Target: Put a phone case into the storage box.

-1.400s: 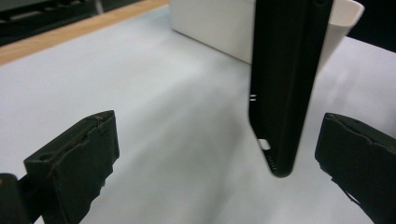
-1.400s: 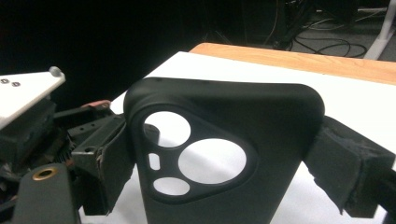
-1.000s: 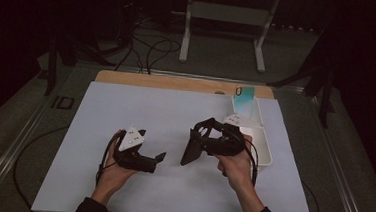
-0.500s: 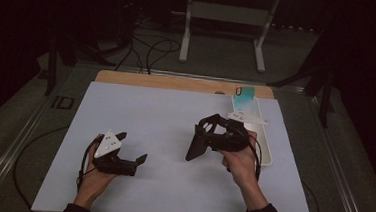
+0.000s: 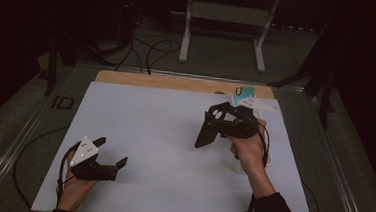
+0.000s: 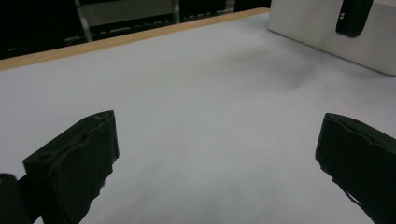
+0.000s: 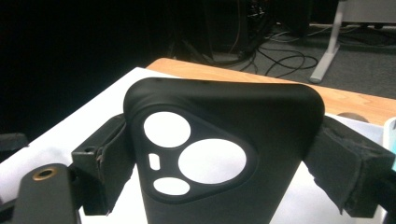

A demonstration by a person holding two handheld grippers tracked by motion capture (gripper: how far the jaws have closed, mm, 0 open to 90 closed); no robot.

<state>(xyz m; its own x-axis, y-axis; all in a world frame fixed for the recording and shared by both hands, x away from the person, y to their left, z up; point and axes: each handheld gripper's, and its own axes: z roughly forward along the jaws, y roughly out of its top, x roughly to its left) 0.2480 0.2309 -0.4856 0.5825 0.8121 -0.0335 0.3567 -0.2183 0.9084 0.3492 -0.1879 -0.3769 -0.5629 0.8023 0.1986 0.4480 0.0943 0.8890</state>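
Observation:
A black phone case (image 5: 205,133) with three round camera cut-outs hangs tilted above the right half of the white mat (image 5: 154,123). My right gripper (image 5: 223,122) is shut on it; in the right gripper view the black phone case (image 7: 280,140) sits clamped between both pads of the right gripper (image 7: 226,158). My left gripper (image 5: 113,151) rests low near the mat's front left corner, jaws wide apart. In the left gripper view the left gripper (image 6: 219,154) has only bare mat between its fingers.
A white tray (image 5: 268,154) lies along the mat's right edge, partly behind the right hand, with a teal card (image 5: 243,94) at its far end. A wooden strip (image 5: 177,82) borders the mat's far side. Cables and a white stand are on the floor beyond.
The left hand and its gripper have slid left and toward the front edge of the mat. The right gripper, still holding the case, has shifted slightly farther away.

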